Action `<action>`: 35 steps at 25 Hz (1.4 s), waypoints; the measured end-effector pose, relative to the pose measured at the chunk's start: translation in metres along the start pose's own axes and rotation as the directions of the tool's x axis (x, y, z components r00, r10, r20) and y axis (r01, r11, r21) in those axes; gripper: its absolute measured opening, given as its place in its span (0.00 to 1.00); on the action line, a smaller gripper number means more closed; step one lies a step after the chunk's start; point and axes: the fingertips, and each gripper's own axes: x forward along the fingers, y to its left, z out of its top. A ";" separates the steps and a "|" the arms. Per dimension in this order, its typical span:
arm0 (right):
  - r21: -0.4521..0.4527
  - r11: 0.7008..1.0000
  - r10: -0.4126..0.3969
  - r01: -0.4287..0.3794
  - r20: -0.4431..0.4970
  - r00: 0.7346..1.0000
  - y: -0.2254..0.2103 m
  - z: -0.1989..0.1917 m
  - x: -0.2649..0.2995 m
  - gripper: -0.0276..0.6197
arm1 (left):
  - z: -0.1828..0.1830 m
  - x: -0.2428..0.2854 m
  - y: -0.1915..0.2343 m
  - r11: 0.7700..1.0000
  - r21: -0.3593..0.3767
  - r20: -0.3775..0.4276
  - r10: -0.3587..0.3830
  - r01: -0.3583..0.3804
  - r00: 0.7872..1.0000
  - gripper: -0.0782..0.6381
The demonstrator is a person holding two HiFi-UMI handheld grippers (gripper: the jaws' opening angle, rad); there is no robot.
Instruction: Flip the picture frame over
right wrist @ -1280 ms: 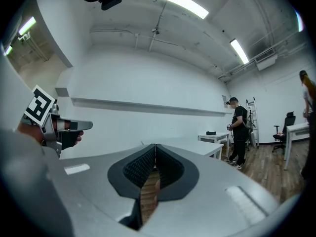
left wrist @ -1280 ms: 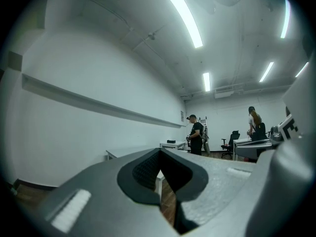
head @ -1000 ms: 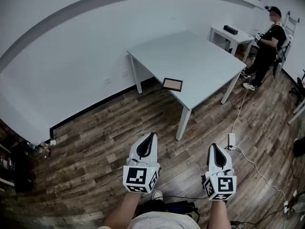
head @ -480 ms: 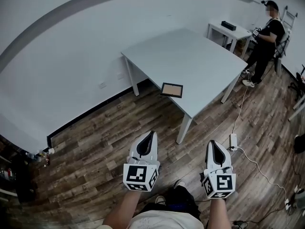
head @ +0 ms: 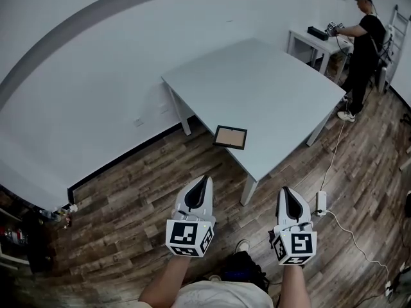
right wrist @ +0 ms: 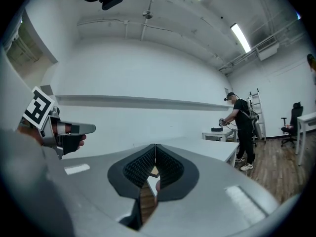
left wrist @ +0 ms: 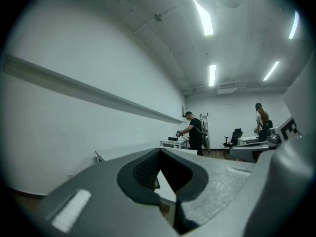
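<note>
The picture frame [head: 230, 136] lies flat at the near corner of the table [head: 270, 88], well ahead of the left tongs [head: 204, 183] and right tongs [head: 284, 192], both closed and empty. It looks light, stiff, perhaps glazed; pinching its thin rim seems safest

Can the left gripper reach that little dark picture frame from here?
Probably not yet: the left gripper hangs over wooden floor, short of the small dark-edged picture frame at the pale grey table's corner. Nothing stands between them.
</note>
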 end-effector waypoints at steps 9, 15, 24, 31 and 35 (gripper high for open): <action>0.016 0.999 0.041 -0.041 -0.008 0.999 -0.062 0.003 0.080 0.08 | -0.001 0.094 -0.006 0.997 0.059 -0.003 0.054 -0.054 0.999 0.11; 0.012 0.999 0.050 -0.050 -0.029 0.998 -0.073 -0.002 0.113 0.08 | -0.013 0.125 0.005 0.997 0.041 -0.029 0.063 -0.062 0.998 0.11; 0.019 1.000 0.017 -0.016 -0.069 0.997 -0.063 -0.015 0.136 0.08 | -0.035 0.145 0.030 0.999 -0.023 -0.065 0.021 -0.023 0.998 0.11; 0.030 1.000 0.009 -0.006 -0.117 0.993 -0.054 -0.037 0.150 0.08 | -0.068 0.166 0.054 0.989 -0.149 -0.115 0.010 -0.027 0.993 0.11; 0.035 0.999 0.004 0.001 -0.148 0.989 -0.054 -0.053 0.155 0.08 | -0.092 0.179 0.074 0.958 -0.283 -0.137 0.007 -0.046 0.991 0.16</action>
